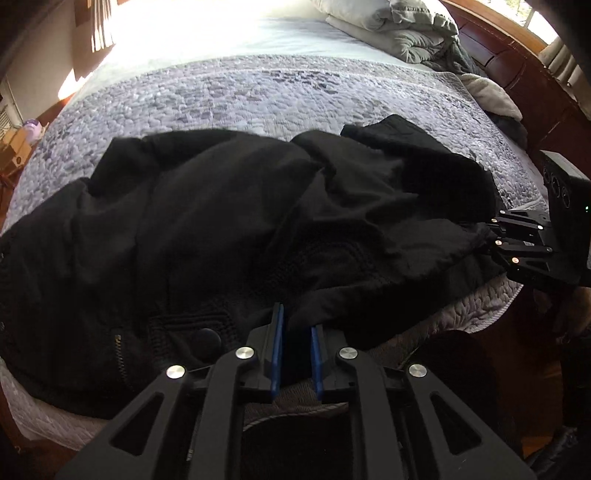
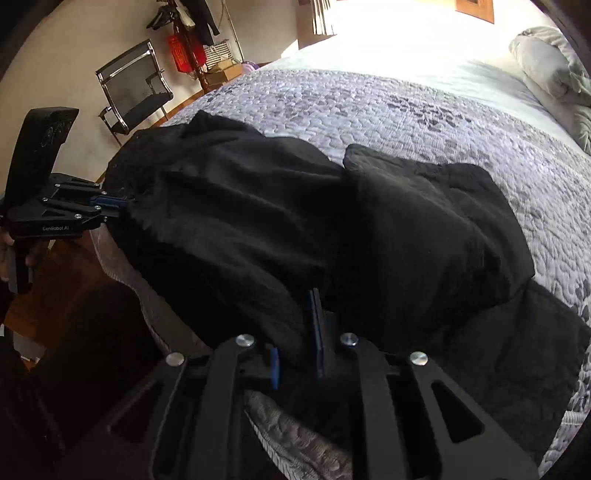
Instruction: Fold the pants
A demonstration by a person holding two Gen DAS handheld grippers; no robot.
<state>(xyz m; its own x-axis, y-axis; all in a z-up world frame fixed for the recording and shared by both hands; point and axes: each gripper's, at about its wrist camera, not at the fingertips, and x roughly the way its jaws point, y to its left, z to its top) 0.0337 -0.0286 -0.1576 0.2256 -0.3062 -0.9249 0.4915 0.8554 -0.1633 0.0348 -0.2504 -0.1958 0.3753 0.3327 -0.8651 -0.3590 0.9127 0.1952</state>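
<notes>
Black pants (image 1: 229, 221) lie rumpled across the near edge of the bed, zipper and button at the lower left of the left wrist view. They fill the middle of the right wrist view (image 2: 295, 229) too. My left gripper (image 1: 297, 332) is shut on the near edge of the pants, with cloth between its blue pads. It also shows at the left of the right wrist view (image 2: 123, 206). My right gripper (image 2: 299, 332) is shut on the pants' near edge further along. It shows at the right of the left wrist view (image 1: 491, 236), its tips in the cloth.
The bed carries a grey pebble-pattern quilt (image 1: 240, 96). Grey folded bedding and pillows (image 1: 406, 26) lie at the head by a wooden headboard (image 1: 517, 70). A black mesh chair (image 2: 136, 88) and a coat stand (image 2: 188, 40) are beyond the bed's far side.
</notes>
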